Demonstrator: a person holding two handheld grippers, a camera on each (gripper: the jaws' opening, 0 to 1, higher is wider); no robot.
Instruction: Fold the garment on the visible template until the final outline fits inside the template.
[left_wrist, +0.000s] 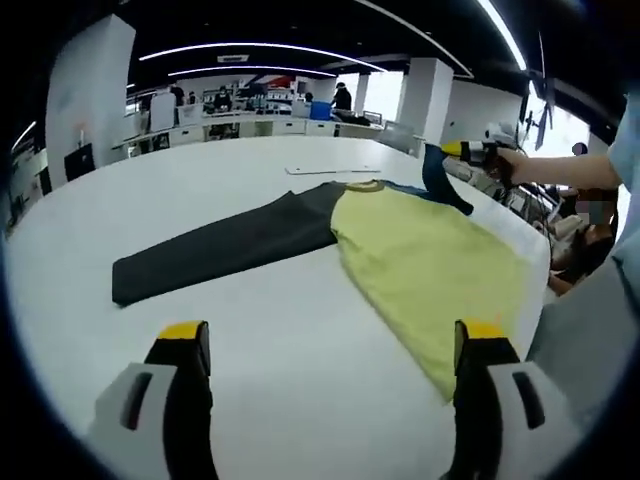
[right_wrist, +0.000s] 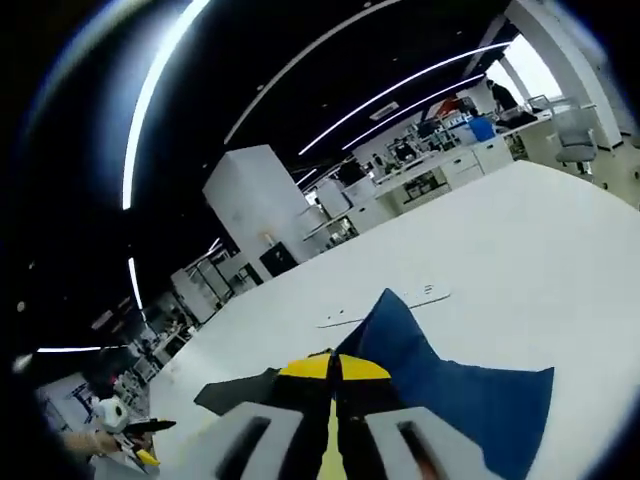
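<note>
Left claw (left_wrist: 325, 360) agape over white table (left_wrist: 200, 190), yellow shirt (left_wrist: 430, 260), open-plan office

bright ceiling light strips (right_wrist: 150, 110); window glare (left_wrist: 560, 130); strong fisheye bending; soft, blurred edges

This is a large open-plan office or lab hall. A dark ceiling (left_wrist: 300, 20) carries long curved strip lights (left_wrist: 250, 48), which also sweep across the right gripper view. At twelve o'clock in the left gripper view, rows of white desks (left_wrist: 240, 125) hold monitors, with people seated and standing among them. White square pillars (left_wrist: 425, 95) rise at one o'clock, and a bright window (left_wrist: 560, 130) sits at two o'clock. The broad white surface (left_wrist: 200, 190) runs across the foreground.
</note>
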